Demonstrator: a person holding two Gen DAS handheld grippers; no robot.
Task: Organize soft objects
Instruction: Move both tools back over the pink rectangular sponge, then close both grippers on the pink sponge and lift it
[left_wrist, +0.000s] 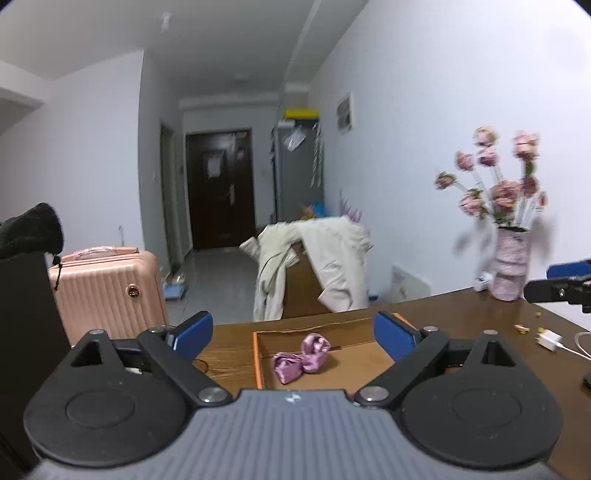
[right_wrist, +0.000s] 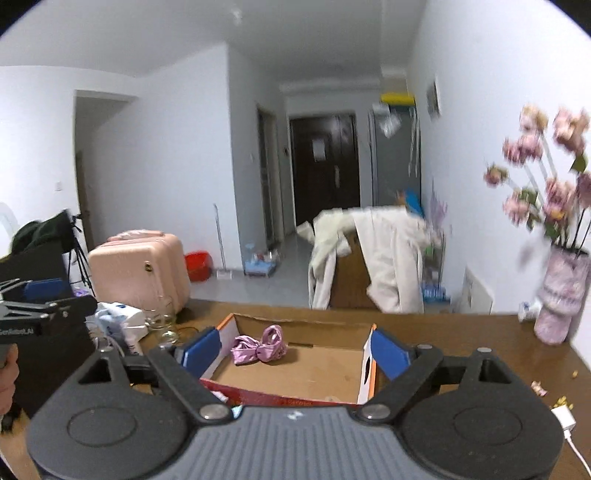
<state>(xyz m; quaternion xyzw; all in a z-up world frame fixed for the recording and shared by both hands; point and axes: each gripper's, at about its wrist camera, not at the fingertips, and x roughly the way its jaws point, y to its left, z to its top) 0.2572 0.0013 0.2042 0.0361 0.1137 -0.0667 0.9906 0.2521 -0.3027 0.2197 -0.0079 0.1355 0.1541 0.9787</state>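
Right wrist — vase (right_wrist: 561, 295) beside box (right_wrist: 295, 373)

Both wrist views share the box (left_wrist: 369, 363) (right_wrist: 317, 376).

A brown wooden bench (right_wrist: 461, 343) carries an open cardboard box (right_wrist: 295, 373) near its middle. By the wall on the right stands a pink vase (right_wrist: 561, 295) of pink flowers. A white charger (left_wrist: 549, 340) with its cable and small yellow scraps (right_wrist: 561, 400) lie at the right; white packets (right_wrist: 118, 321) and a glass jar (right_wrist: 166, 321) crowd the left.
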